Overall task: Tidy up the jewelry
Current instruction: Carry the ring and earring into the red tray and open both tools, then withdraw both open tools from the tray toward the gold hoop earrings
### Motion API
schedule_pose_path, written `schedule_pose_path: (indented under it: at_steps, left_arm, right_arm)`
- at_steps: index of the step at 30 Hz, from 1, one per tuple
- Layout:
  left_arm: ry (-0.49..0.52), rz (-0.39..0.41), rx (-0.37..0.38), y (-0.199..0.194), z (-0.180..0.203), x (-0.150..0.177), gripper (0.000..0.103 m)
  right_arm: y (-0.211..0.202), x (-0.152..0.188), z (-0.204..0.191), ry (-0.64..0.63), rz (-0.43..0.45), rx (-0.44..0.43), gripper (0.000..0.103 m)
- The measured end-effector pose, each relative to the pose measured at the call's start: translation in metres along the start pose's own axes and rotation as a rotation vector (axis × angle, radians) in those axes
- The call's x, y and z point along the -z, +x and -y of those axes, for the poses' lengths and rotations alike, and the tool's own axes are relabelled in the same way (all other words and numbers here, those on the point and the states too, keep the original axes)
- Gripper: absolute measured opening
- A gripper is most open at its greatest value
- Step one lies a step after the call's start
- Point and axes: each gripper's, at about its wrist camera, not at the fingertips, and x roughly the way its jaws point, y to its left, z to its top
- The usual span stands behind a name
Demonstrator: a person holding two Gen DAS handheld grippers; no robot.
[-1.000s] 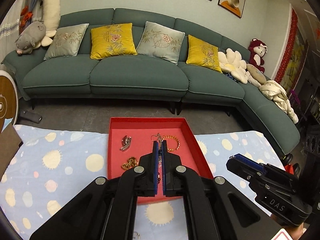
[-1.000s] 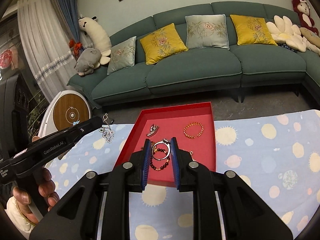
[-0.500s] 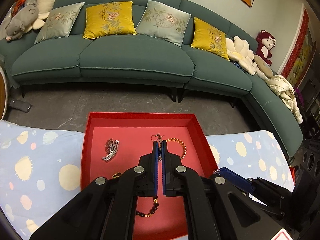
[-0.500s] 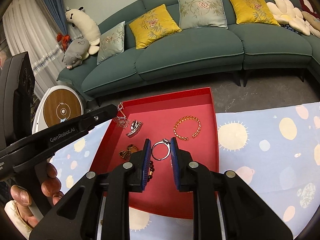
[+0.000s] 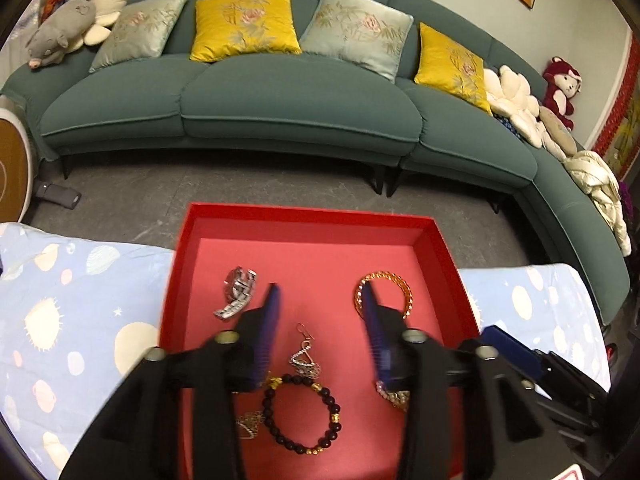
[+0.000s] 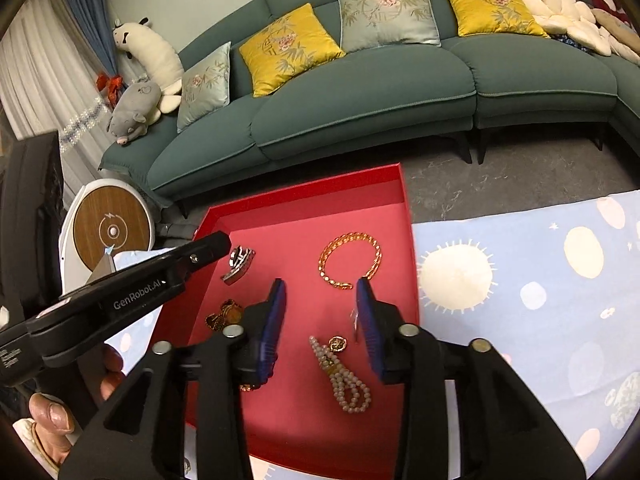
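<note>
Lying lengthwise toward the sofa inside the red tray (image 5: 448, 256), a silver earring (image 5: 305, 356) rests beneath the wide-spread, empty left tongs (image 5: 320, 312); right tongs (image 6: 320, 300) likewise gape.

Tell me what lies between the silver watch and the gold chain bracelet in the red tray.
In the right wrist view, only bare tray floor lies between the silver watch and the gold chain bracelet in the red tray.
</note>
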Motion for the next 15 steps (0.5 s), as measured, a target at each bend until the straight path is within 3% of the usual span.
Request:
schedule_pose_path:
  at_steps: [8, 11, 15]
  left_arm:
    - [-0.002, 0.067, 0.021, -0.063, -0.014, 0.012, 0.045]
    - [0.026, 0.086, 0.001, -0.096, -0.016, 0.026, 0.045]
    - [0.011, 0.083, 0.027, -0.137, -0.024, 0.054, 0.045]
  right_arm:
    - [-0.064, 0.005, -0.002, -0.023, 0.087, -0.015, 0.036]
    - [-0.101, 0.015, -0.005, -0.032, 0.117, -0.026, 0.036]
    - [-0.147, 0.039, -0.011, -0.04, 0.132, -0.022, 0.036]
